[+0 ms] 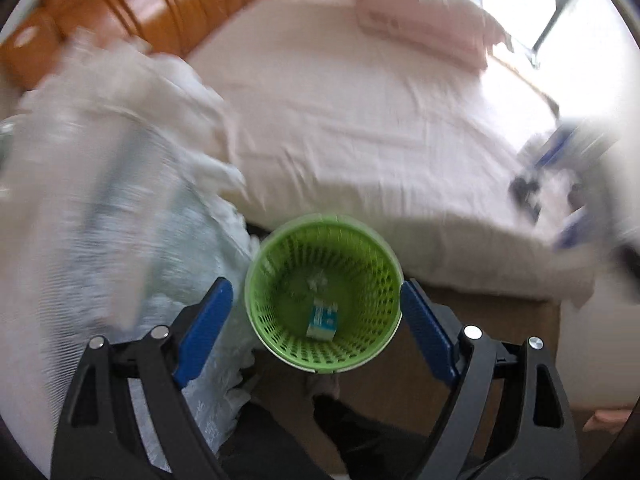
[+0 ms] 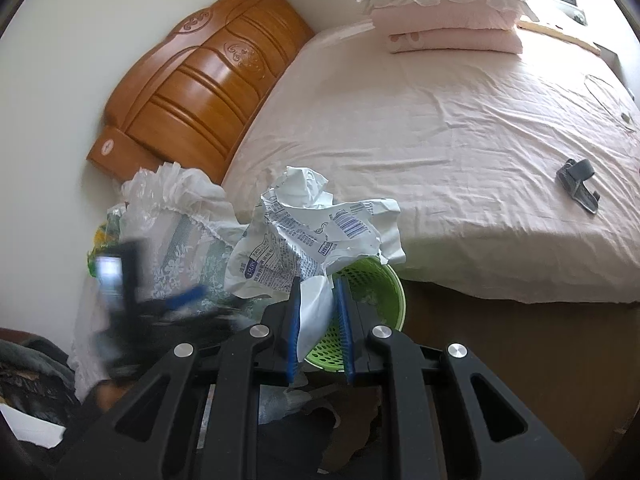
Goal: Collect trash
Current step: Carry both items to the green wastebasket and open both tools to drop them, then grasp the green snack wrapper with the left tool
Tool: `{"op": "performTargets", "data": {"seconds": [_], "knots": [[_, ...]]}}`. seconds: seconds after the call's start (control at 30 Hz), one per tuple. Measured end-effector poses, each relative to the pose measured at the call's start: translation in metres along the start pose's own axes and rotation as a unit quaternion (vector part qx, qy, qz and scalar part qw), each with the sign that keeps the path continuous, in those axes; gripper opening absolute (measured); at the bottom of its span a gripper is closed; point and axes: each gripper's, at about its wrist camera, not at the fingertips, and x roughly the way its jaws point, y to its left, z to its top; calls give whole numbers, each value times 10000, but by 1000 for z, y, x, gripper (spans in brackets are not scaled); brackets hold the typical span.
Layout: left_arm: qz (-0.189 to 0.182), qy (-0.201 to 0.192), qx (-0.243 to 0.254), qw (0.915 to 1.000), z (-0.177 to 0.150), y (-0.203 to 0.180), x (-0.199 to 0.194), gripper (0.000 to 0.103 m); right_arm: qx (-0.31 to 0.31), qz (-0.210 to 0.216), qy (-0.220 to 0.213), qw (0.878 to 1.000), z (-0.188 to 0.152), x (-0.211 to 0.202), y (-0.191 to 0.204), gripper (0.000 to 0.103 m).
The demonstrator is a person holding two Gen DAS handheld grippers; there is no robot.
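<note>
The trash is a crumpled white wrapper point(image 2: 316, 224) printed with blue text and a barcode, clamped between the blue fingers of the right claw point(image 2: 318, 320) just above the rim of a green mesh basket point(image 2: 380, 300). The basket stands on the floor against the bed's point(image 2: 440, 160) edge, with a lace-covered bundle point(image 2: 180, 232) close on its other side. The left claw point(image 1: 318, 320) hangs spread wide over the basket's mouth, nothing between its fingers. Only that view looks inside: a small blue-and-white carton point(image 1: 322, 317) lies at the bottom.
</note>
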Motion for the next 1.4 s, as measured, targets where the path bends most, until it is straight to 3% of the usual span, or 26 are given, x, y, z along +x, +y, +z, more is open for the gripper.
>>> {"op": "performTargets", "data": {"seconds": [0.07,0.17,0.33,0.5,0.57,0.6,0.63,0.73,0.93,1.13,1.27,1.4], "knots": [[28,-378,-78,9993,0,10,-34,95,-14,25,141,9999,-3,16,3,17],[136,-786,-47,9968,-2,27,-79,95,-67,12,395,9992,-9,48,8,17],[412,-968,-115,9944,-9,60,-119,95,-153,-102,1101,9938,-28,128,15,17],[530,-966,-435,9930,-18,93,-133,95,-322,-265,1712,9843,-50,206,24,22],[574,-904,-564,9926,-24,107,-133,95,-403,-459,1845,9809,-57,230,27,43],[608,-870,-614,9924,-27,112,-132,95,-472,-646,1877,9790,-60,239,30,65],[655,-836,-681,9920,-29,119,-133,95,-566,-842,1927,9760,-64,249,33,76],[740,-836,-904,9896,-36,136,-136,95,-663,-964,2083,9710,-66,258,41,79],[899,-904,-1308,9832,-45,166,-145,95,-725,-755,1695,9800,-40,210,79,85],[1037,-1237,-1534,9749,-43,188,-170,95,-843,-324,564,9943,9,108,144,101],[1150,-1508,-1673,9675,-39,198,-189,95,-1302,-156,-127,9913,33,53,197,101],[1349,-1719,-1708,9608,-37,207,-204,95,-1698,-31,-518,9841,41,25,236,101]]}}
